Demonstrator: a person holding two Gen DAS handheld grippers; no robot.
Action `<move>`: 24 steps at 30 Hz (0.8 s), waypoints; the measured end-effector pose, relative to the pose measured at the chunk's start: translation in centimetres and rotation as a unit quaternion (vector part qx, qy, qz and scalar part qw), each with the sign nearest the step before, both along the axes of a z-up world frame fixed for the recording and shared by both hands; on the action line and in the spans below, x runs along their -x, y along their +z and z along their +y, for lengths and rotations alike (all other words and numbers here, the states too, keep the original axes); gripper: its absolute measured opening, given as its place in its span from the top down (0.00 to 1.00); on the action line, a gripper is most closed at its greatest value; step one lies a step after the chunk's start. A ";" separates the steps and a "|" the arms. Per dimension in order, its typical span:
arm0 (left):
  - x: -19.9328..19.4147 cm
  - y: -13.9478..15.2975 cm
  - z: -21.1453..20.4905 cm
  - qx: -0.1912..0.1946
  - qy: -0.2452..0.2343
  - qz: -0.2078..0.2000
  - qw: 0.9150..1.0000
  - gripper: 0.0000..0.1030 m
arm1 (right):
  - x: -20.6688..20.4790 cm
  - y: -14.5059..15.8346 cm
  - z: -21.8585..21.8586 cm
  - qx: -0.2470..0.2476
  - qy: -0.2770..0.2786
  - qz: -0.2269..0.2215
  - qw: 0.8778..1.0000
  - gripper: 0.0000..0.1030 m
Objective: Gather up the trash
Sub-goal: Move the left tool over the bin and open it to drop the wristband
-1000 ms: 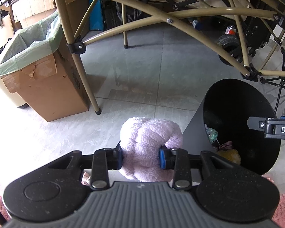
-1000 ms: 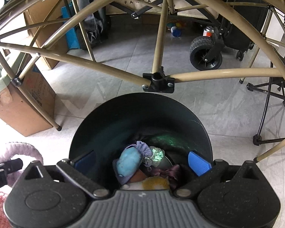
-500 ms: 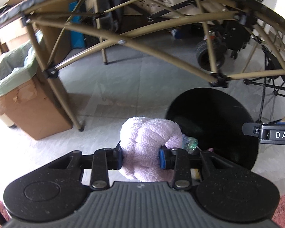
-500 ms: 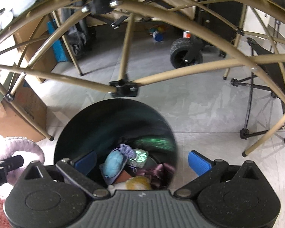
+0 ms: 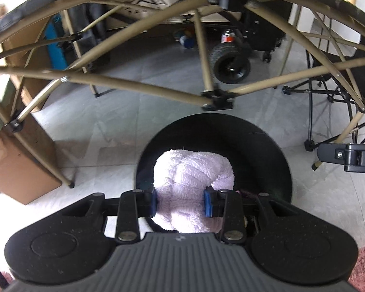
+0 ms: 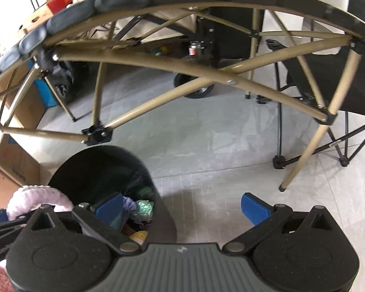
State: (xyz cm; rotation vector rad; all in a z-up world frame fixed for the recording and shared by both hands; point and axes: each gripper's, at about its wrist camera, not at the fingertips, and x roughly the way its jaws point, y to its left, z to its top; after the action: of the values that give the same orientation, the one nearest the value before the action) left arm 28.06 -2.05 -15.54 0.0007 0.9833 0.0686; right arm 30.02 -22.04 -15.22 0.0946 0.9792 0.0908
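Left wrist view: the left gripper (image 5: 180,202) clamps a pink towel bundle (image 5: 193,185) over the black bin (image 5: 262,150), inside its rim.

Right wrist view: the right gripper (image 6: 182,206) gapes wide and empty, straddling the bin's (image 6: 95,168) right edge; bare floor (image 6: 231,146) lies beyond.

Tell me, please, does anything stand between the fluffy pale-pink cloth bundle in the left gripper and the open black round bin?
Nothing visible does. The left gripper holds the fluffy pale-pink cloth bundle over the open mouth of the black round bin. The tan table struts cross farther back, and the open right gripper is off to the side.
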 end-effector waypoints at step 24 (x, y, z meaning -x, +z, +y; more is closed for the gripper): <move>-2.5 -1.8 -0.7 0.035 0.016 0.020 0.999 0.00 | -0.3 -0.9 -2.1 -0.002 -0.029 0.014 0.999 0.00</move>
State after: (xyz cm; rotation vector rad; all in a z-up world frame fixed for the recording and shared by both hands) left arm 30.61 -2.79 -17.30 -0.0775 1.0261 0.0633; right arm 30.30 -24.17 -16.11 0.1288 1.0041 0.0391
